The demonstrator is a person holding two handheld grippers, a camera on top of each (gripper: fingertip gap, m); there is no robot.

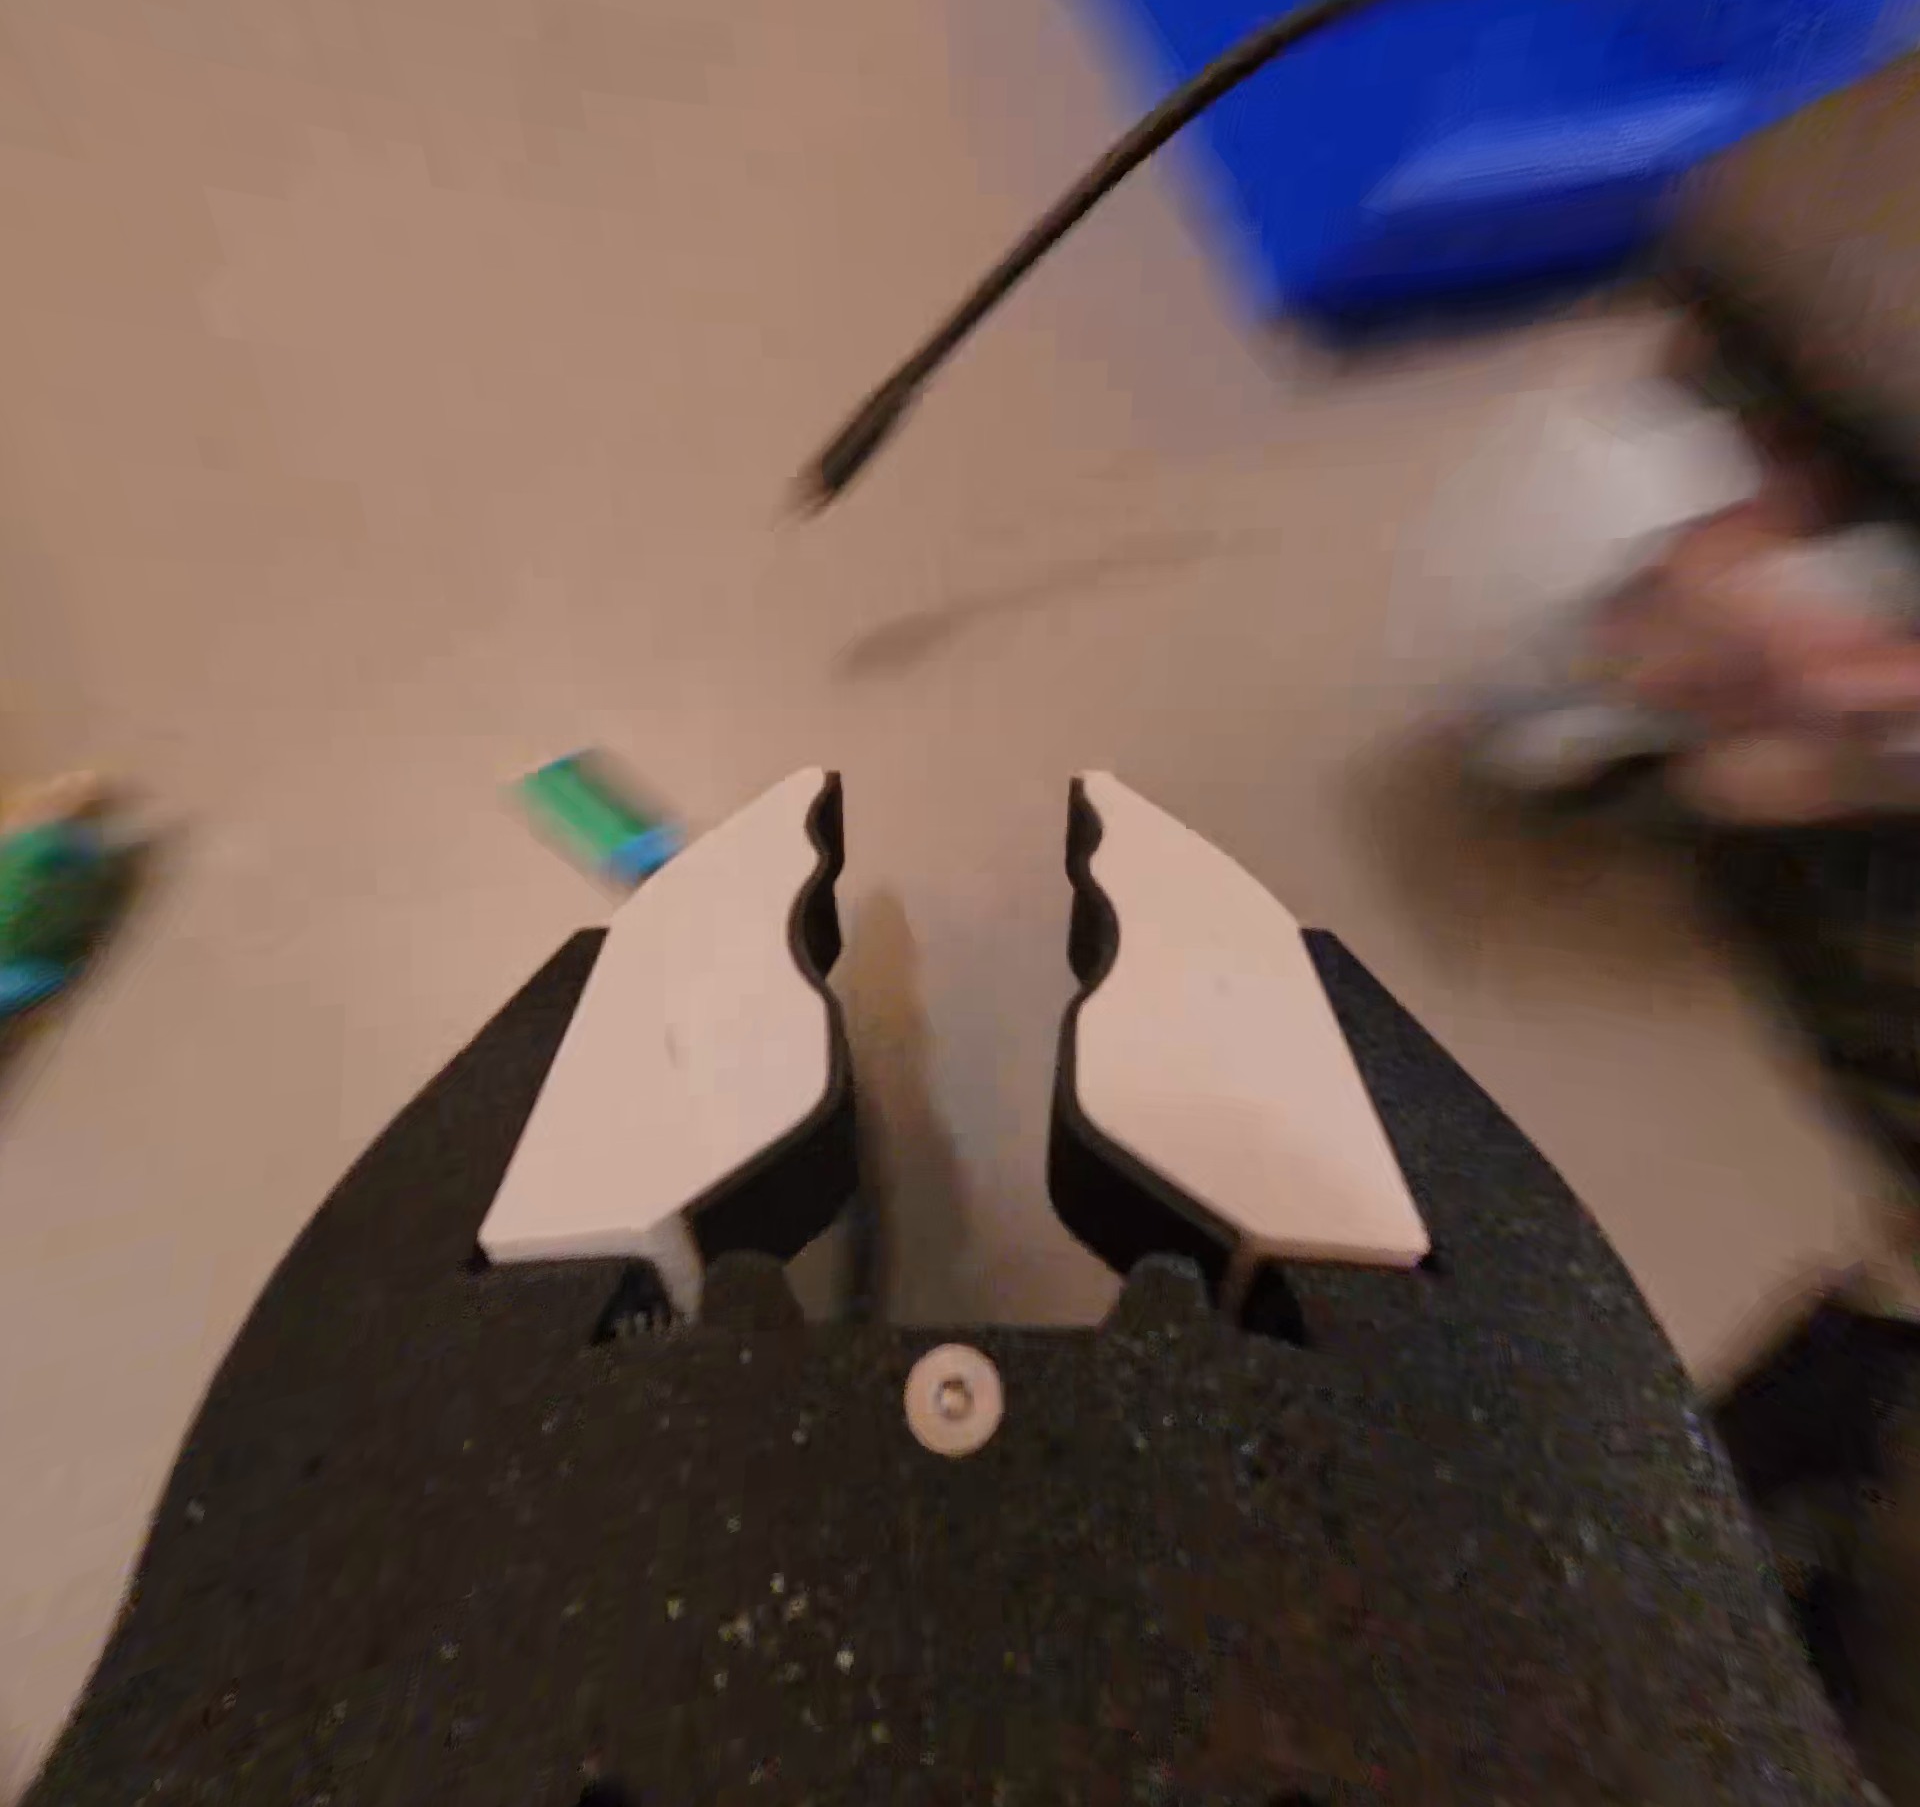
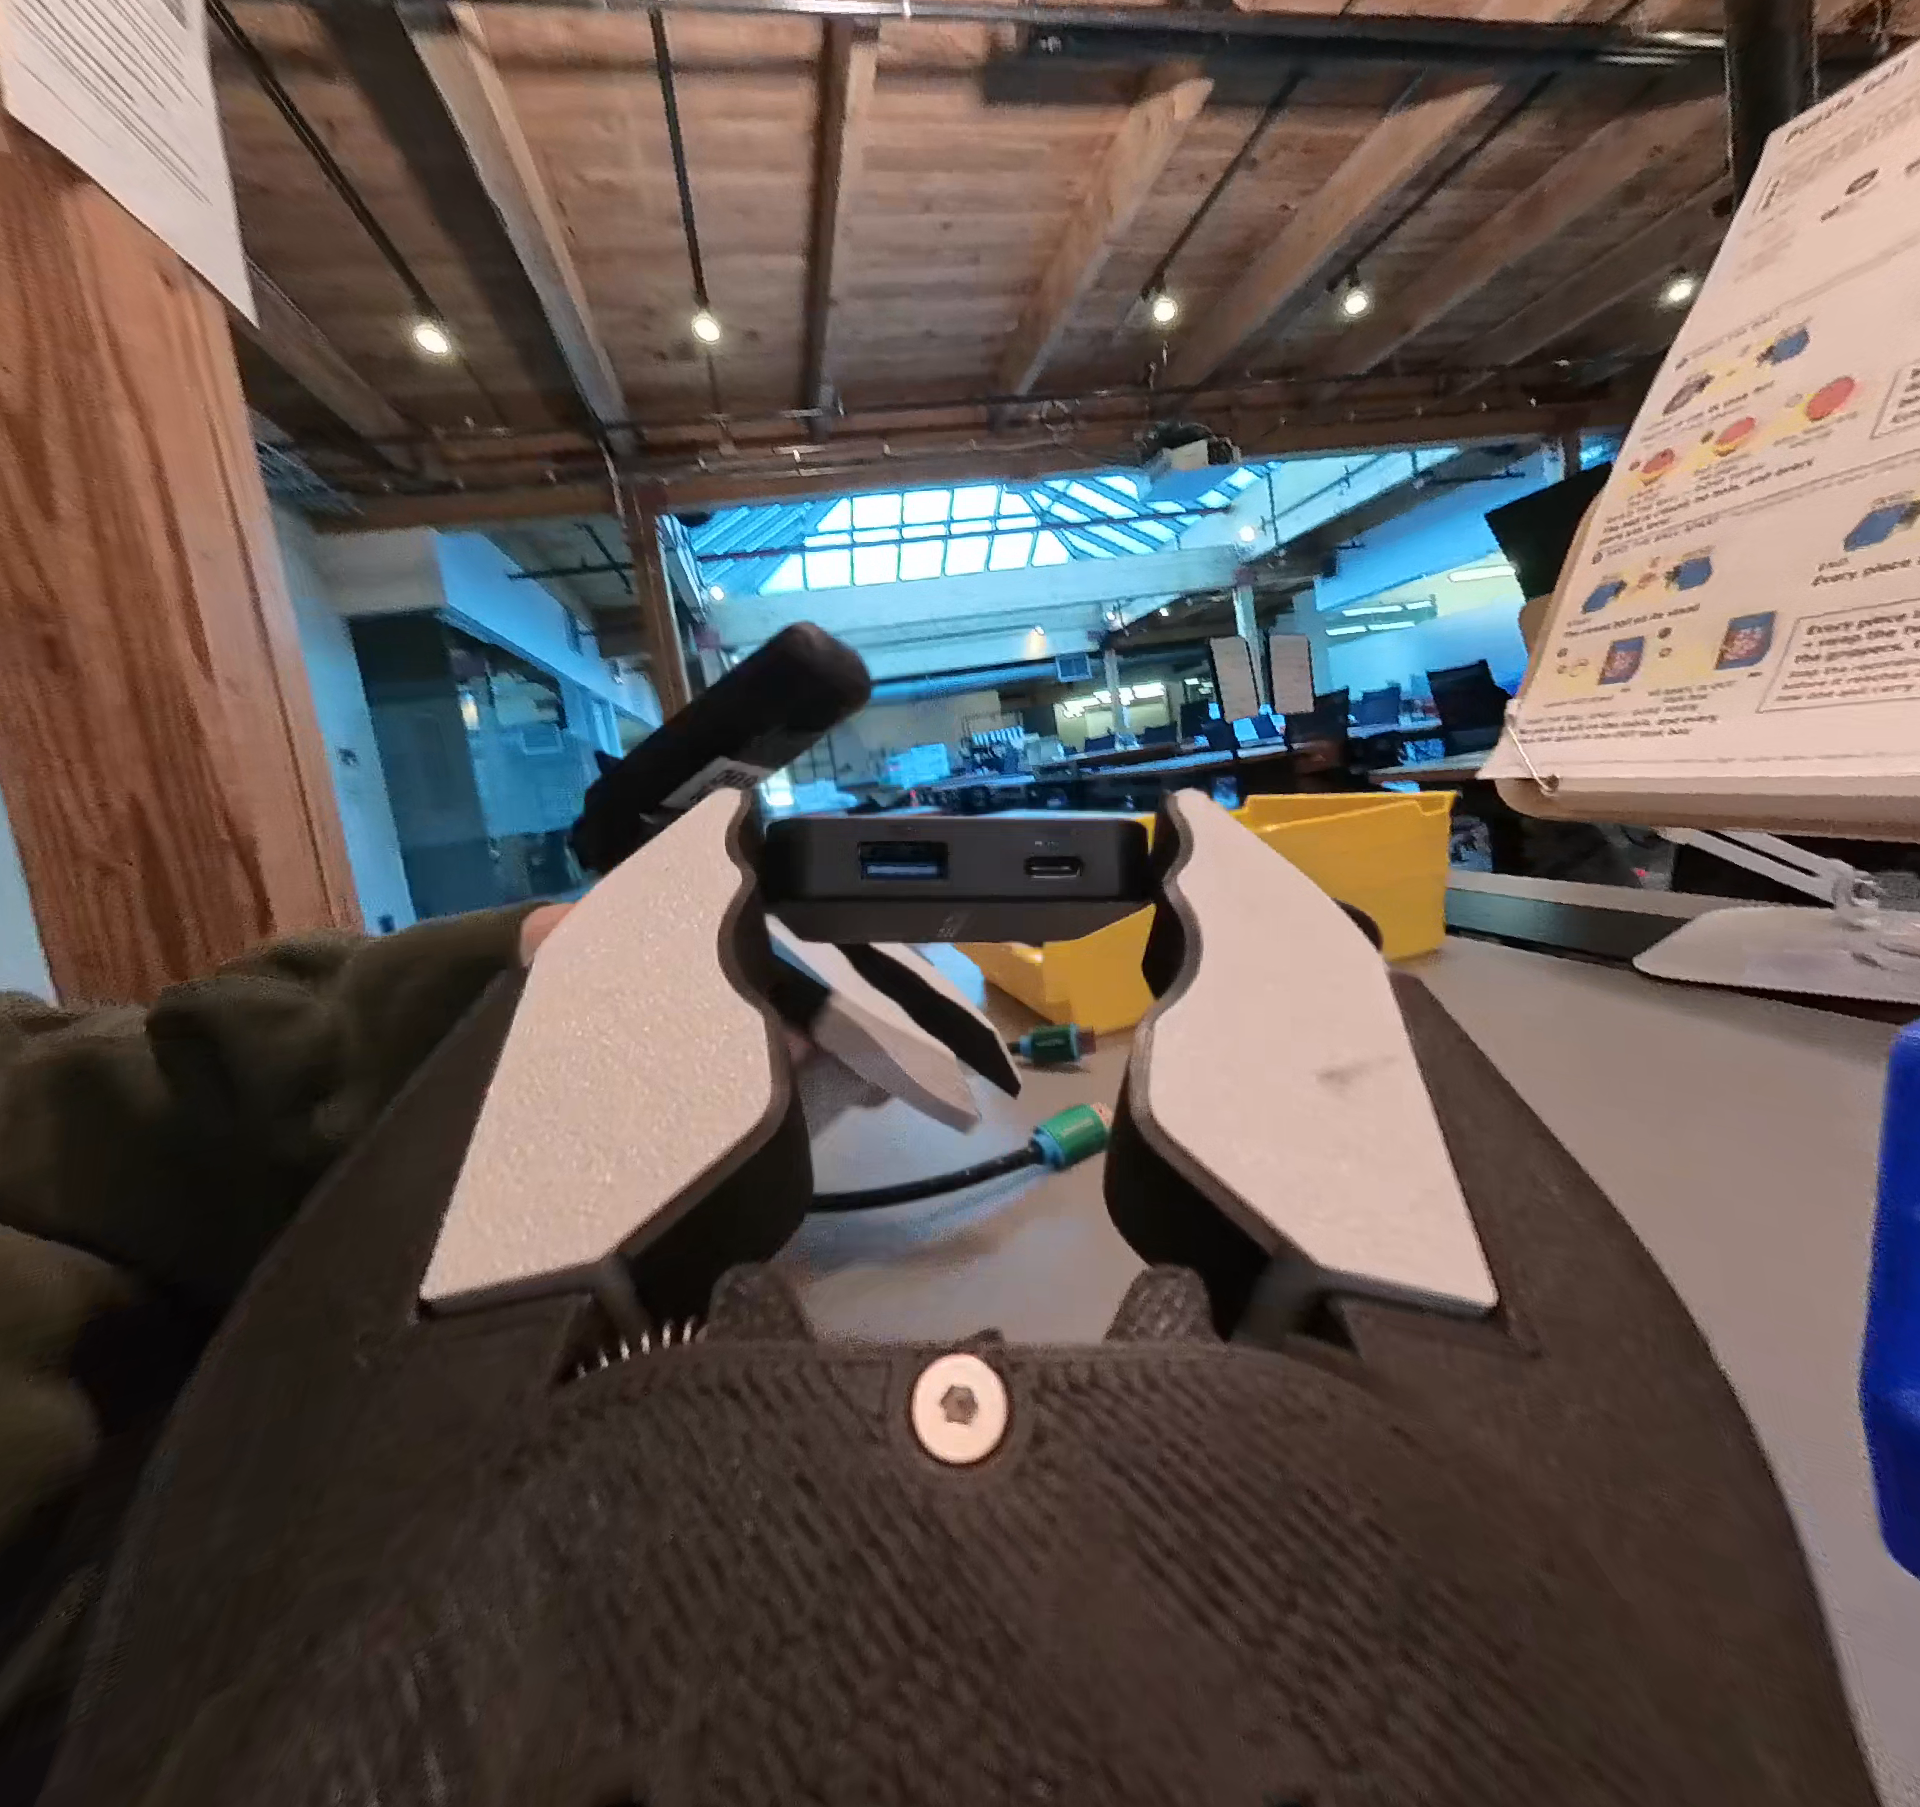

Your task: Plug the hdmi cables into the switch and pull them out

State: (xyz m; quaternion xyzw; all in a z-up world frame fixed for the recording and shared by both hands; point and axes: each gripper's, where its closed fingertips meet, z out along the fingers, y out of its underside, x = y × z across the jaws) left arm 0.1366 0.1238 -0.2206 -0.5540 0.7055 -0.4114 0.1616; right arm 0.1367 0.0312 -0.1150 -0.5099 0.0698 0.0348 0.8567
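Two grippers are working here: the right gripper is pinching the black switch by its short ends at the centre of its view, lifted above the grey table, while the left gripper is hanging spread and empty over the tan surface. Green-headed hdmi cables are lying on the table in the lower middle, unplugged. That switch is looking light, rigid and smooth-sided, so it is probably prone to slipping; each cable is best taken by its stiff plug head, since the cord is flexing. Motion blur is smearing the left view, where a thin black cord is crossing a blue bin; the switch's hdmi ports are facing away, unseen.
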